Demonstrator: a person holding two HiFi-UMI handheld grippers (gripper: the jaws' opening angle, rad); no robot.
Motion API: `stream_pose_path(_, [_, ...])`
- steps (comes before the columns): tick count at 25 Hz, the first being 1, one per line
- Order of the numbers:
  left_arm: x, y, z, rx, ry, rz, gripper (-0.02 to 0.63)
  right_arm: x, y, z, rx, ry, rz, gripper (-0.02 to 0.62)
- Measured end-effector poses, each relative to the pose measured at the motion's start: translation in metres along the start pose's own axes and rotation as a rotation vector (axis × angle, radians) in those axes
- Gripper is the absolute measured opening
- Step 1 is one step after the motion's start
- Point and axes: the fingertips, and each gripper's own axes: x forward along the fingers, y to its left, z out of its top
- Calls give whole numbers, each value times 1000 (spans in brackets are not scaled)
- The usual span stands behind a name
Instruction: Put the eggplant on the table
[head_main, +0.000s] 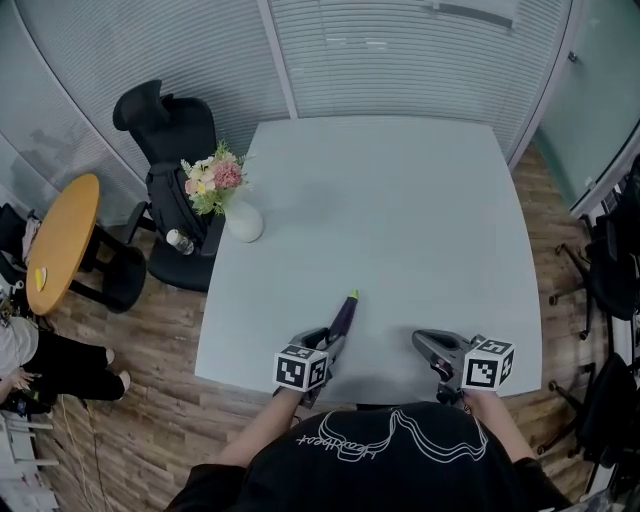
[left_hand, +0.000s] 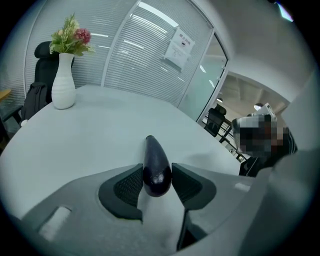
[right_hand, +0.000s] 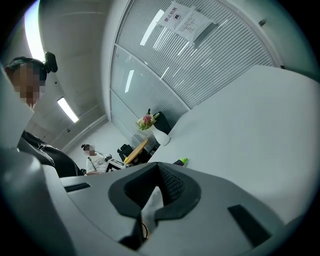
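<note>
A dark purple eggplant (head_main: 343, 318) with a green stem end is clamped between the pads of my left gripper (head_main: 333, 342). It sticks out forward over the near part of the pale grey table (head_main: 400, 200). In the left gripper view the eggplant (left_hand: 156, 165) sits between both black pads of the left gripper (left_hand: 156, 175), its narrow end pointing away and down toward the tabletop (left_hand: 100, 130). My right gripper (head_main: 432, 346) hovers over the table's near edge to the right, shut with nothing in it. In the right gripper view its tips (right_hand: 159, 170) meet, and the eggplant's green end (right_hand: 182, 161) shows beyond them.
A white vase of flowers (head_main: 243, 220) stands at the table's left edge, also in the left gripper view (left_hand: 63, 85). A black office chair (head_main: 170, 150) and a round wooden side table (head_main: 60, 240) stand on the floor to the left. More chairs are at the right (head_main: 610, 270).
</note>
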Motion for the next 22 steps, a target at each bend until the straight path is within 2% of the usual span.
stream_pose_path(6, [11, 2, -11, 6, 37, -1, 187, -6, -9, -7, 28, 0, -25, 6])
stream_pose_path(15, [14, 9, -17, 20, 39, 33, 187, -7, -10, -15, 45, 3, -31, 6])
stream_pose_path(22, [14, 9, -23, 16, 38, 28, 187, -8, -5, -18, 45, 0, -32, 6])
